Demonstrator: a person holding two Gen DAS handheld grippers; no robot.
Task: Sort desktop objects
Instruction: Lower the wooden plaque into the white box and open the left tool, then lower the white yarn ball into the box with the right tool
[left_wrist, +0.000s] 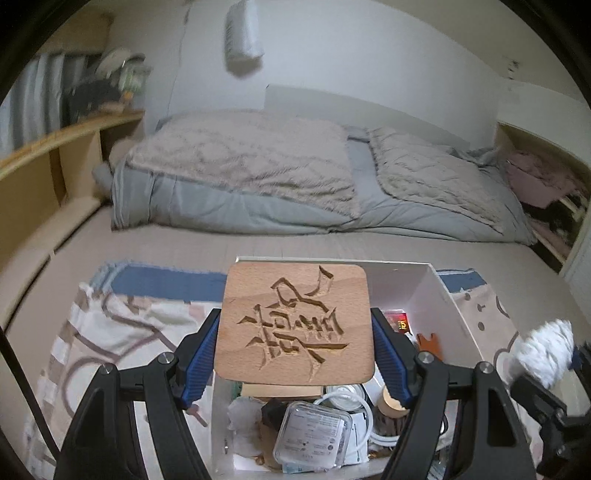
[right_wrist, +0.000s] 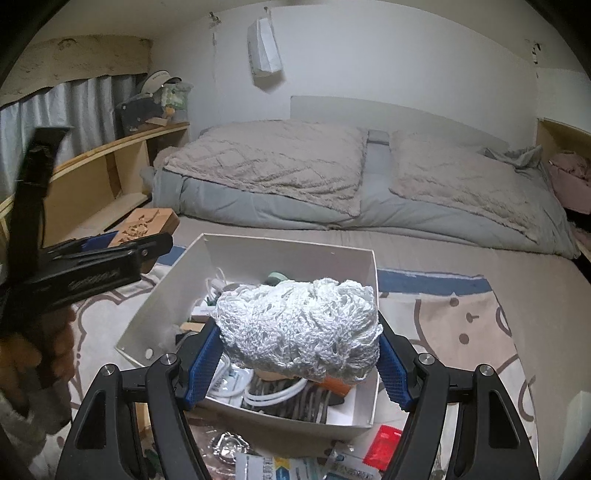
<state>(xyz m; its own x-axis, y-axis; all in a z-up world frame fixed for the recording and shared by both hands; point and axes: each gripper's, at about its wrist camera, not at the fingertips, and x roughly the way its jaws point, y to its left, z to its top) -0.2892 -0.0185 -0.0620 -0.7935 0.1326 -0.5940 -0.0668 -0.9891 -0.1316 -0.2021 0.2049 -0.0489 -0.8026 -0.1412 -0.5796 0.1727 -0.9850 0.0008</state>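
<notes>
My left gripper (left_wrist: 295, 349) is shut on a square wooden coaster (left_wrist: 295, 321) with carved characters, held flat above the white box (left_wrist: 443, 295). The box holds a clear plastic case (left_wrist: 314, 435), white cable (left_wrist: 354, 402) and other small items. My right gripper (right_wrist: 299, 352) is shut on a bundle of white netted string (right_wrist: 299, 328), hanging over the same white box (right_wrist: 258, 254). In the right wrist view the left gripper (right_wrist: 92, 266) shows at the left with the coaster (right_wrist: 146, 227). The white bundle (left_wrist: 543, 350) appears at the right edge of the left wrist view.
The box sits on a patterned cloth (right_wrist: 461, 321) spread over a bed. Grey folded duvets (left_wrist: 240, 173) lie behind. Wooden shelves (right_wrist: 96, 177) run along the left. Loose packets, one red (right_wrist: 382, 446), lie in front of the box.
</notes>
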